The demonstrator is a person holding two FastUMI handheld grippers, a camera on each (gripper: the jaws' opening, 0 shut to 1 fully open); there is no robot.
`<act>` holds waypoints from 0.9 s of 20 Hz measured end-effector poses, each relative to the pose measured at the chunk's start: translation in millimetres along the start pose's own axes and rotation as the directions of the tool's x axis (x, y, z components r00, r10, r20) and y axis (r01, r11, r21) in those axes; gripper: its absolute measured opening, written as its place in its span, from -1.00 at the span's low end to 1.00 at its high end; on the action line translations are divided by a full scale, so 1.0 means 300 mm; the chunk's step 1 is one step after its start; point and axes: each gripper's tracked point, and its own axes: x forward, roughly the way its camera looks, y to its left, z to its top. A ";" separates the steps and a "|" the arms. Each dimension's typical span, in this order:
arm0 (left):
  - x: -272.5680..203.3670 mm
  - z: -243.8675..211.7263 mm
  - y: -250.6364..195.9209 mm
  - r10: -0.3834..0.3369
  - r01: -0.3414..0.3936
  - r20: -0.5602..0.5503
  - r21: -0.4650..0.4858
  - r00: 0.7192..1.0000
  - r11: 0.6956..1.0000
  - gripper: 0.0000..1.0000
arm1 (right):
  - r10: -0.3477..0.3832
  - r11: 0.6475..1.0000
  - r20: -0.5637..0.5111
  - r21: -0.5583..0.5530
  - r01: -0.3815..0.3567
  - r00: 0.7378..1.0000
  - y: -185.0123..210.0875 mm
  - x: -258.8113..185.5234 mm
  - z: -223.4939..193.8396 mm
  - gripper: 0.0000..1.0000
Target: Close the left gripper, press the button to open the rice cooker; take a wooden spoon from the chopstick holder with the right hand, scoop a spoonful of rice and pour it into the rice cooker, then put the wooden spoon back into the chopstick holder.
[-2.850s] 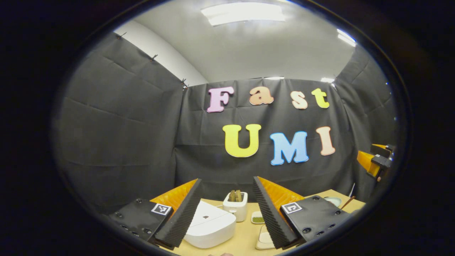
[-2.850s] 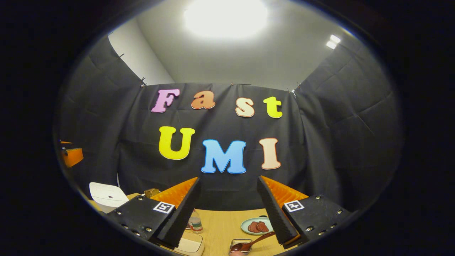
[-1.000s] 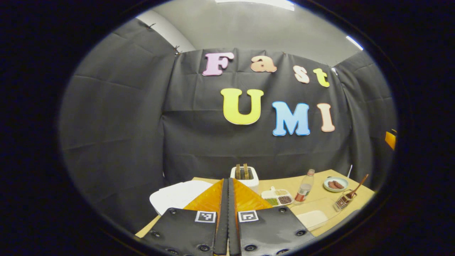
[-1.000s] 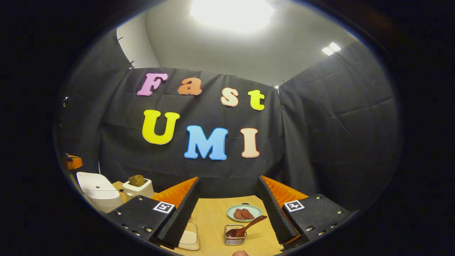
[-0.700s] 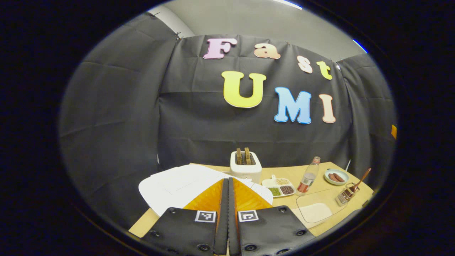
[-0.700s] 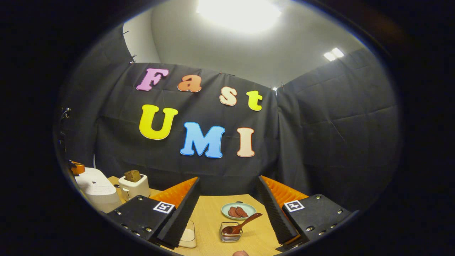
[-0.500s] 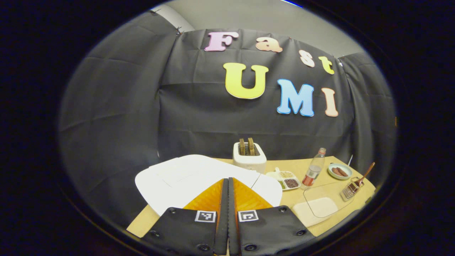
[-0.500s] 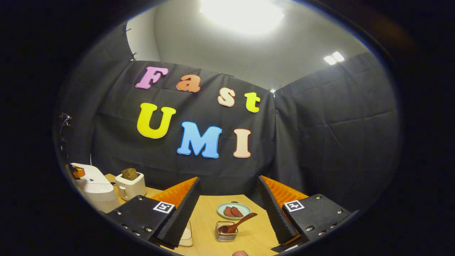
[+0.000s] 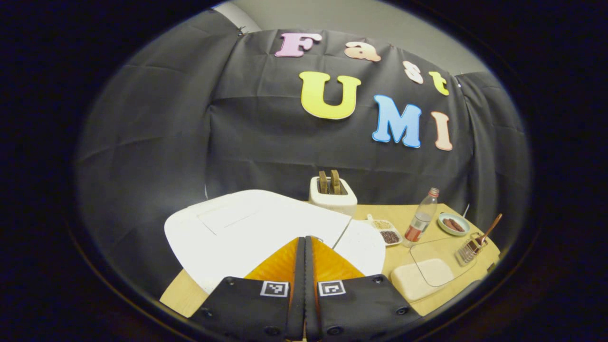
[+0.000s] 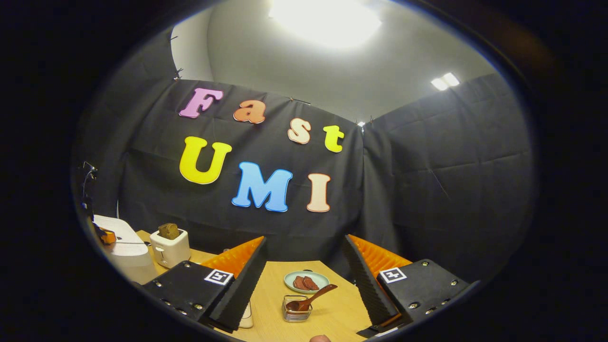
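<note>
The left tool [image 9: 304,240] was seen pressed together, its tips over the white rice cooker [image 9: 247,232]. The right tool [image 10: 304,259] was held apart and empty above the worktop [image 10: 332,316], the wooden spoon [image 10: 311,299] resting in the chopstick holder [image 10: 295,314].

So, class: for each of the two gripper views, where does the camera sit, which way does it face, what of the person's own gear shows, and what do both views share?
Left gripper view: rides the left gripper, facing down over the closed white rice cooker; its fingers meet.
Right gripper view: rides the right gripper, facing the wooden spoon in the chopstick holder; its fingers stand apart.
Shared: rice cooker, toaster, spoon, holder, plate.
</note>
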 end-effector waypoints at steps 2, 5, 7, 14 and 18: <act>-0.005 0.041 0.002 0.020 -0.020 0.030 -0.001 0.999 1.000 -0.82 | 0.003 1.000 0.010 -0.001 -0.003 1.000 -0.016 0.003 0.008 0.93; -0.045 0.154 0.014 0.077 -0.084 0.118 0.055 0.990 0.995 -0.82 | 0.013 1.000 0.018 0.005 -0.013 1.000 -0.036 0.015 0.003 0.92; -0.074 0.224 0.013 0.108 -0.123 0.164 0.086 0.981 0.989 -0.82 | 0.018 1.000 0.024 0.015 -0.019 1.000 -0.057 0.033 0.004 0.92; -0.259 0.448 -0.089 0.147 -0.171 0.331 0.046 0.932 0.984 -0.80 | 0.081 0.995 0.039 0.050 -0.082 0.996 -0.118 0.114 -0.014 0.93; -0.395 0.549 -0.220 0.130 -0.163 0.416 0.045 0.900 0.986 -0.46 | 0.108 0.991 0.041 0.077 -0.111 0.993 -0.172 0.167 -0.039 0.92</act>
